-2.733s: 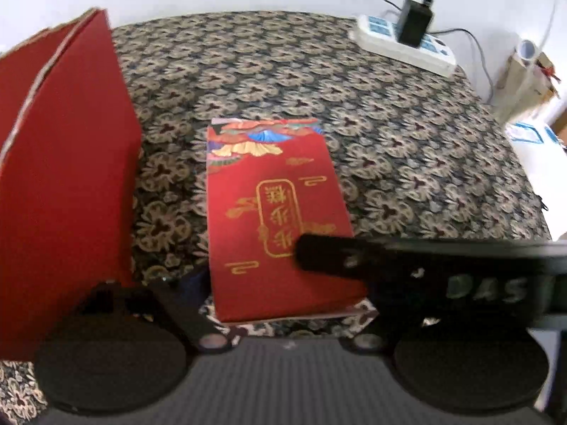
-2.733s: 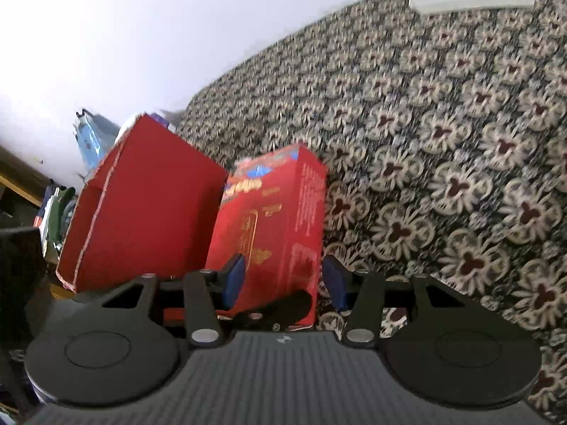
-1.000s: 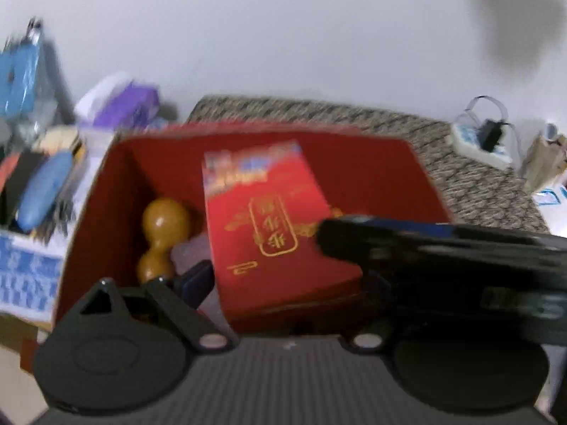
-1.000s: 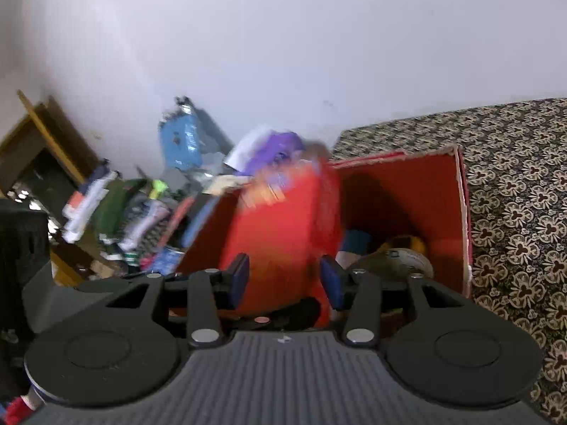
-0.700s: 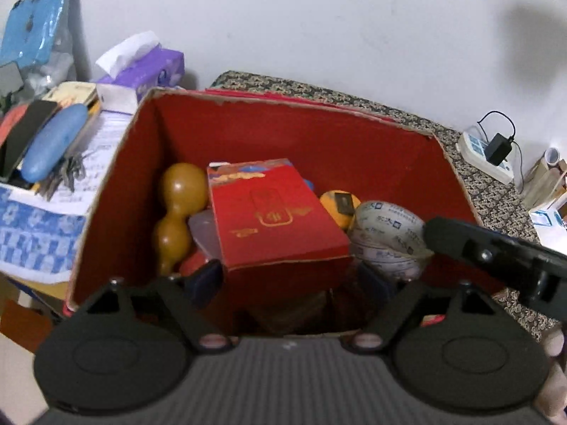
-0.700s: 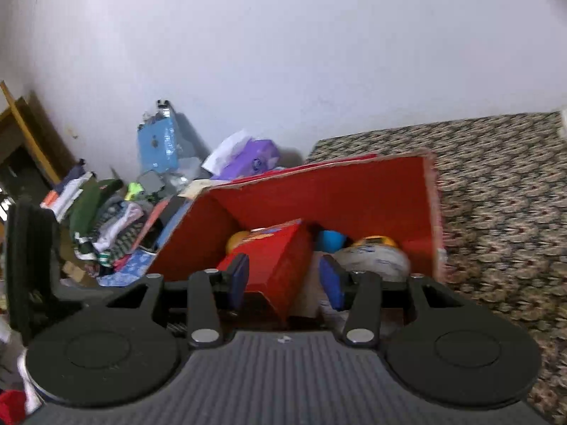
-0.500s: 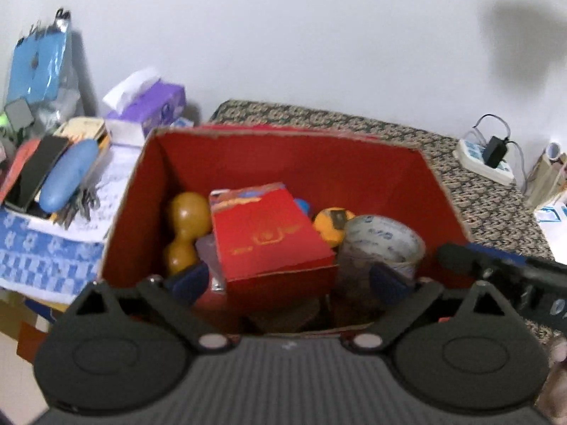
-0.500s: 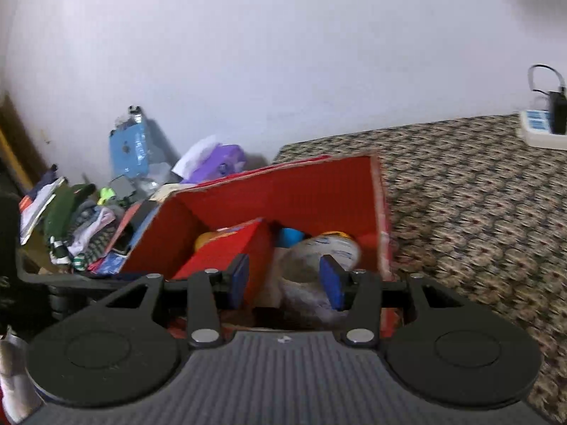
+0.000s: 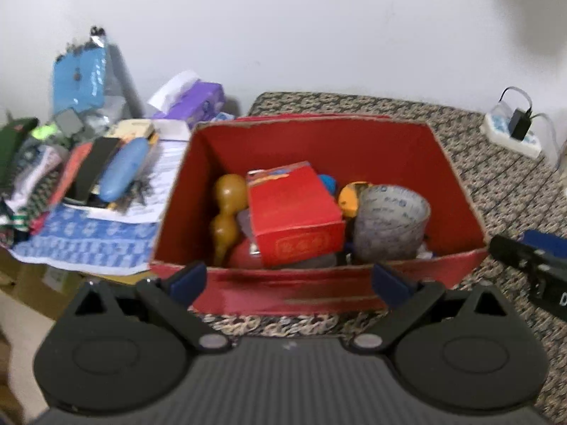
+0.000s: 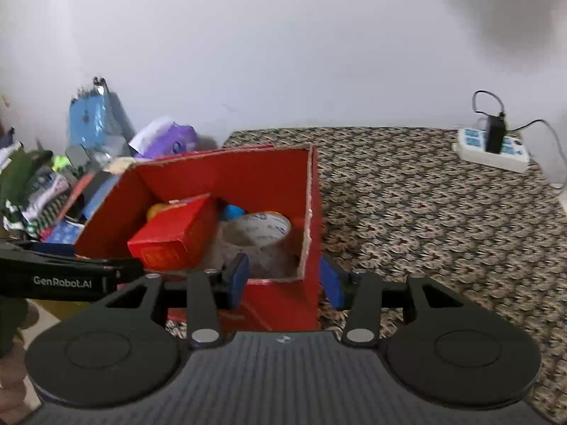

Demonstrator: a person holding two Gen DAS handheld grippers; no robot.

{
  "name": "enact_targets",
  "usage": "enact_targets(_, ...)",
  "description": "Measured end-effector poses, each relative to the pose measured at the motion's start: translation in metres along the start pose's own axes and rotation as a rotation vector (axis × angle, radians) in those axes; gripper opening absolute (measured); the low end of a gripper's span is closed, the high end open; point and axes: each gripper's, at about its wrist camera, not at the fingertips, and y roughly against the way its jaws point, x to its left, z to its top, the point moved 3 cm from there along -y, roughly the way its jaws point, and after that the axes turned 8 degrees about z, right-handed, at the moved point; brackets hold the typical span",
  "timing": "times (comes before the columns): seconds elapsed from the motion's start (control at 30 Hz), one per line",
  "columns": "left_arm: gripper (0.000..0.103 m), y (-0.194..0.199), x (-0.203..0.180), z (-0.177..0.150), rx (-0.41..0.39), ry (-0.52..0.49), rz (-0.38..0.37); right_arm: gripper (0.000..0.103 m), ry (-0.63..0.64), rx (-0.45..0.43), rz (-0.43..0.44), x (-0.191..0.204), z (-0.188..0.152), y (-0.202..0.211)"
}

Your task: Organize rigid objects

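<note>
On the left, my left gripper (image 9: 288, 279) has just been opening and now stands wide with nothing between its fingers. The small red carton (image 9: 296, 214) it carried a moment ago now rests tilted inside the red box (image 9: 319, 141), between the gourd (image 9: 226, 209) and the tape roll (image 9: 389, 221). To the right, my right gripper (image 10: 283, 279) is partly open, also empty. That item looks done.
</note>
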Motion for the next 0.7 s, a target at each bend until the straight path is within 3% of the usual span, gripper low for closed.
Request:
enact_targets(0.2, 0.103, 0.018, 0.006, 0.001, -0.018, -0.018, 0.122, 0.042, 0.009, 0.017, -0.087, 0.014, 0.006, 0.012)
enact_targets(0.37, 0.103, 0.026, 0.017, -0.001, -0.019, 0.014, 0.106, 0.047, -0.063, 0.059, -0.104, 0.020, 0.007, 0.013)
enact_targets(0.57, 0.103, 0.034, 0.023, -0.001, -0.043, 0.028, 0.119, 0.047, 0.002, 0.115, -0.178, 0.036, 0.005, 0.005)
enact_targets(0.7, 0.103, 0.035, 0.031, 0.000, -0.044, 0.056, 0.102, 0.047, 0.018, 0.113, -0.170, 0.043, 0.006, 0.006)
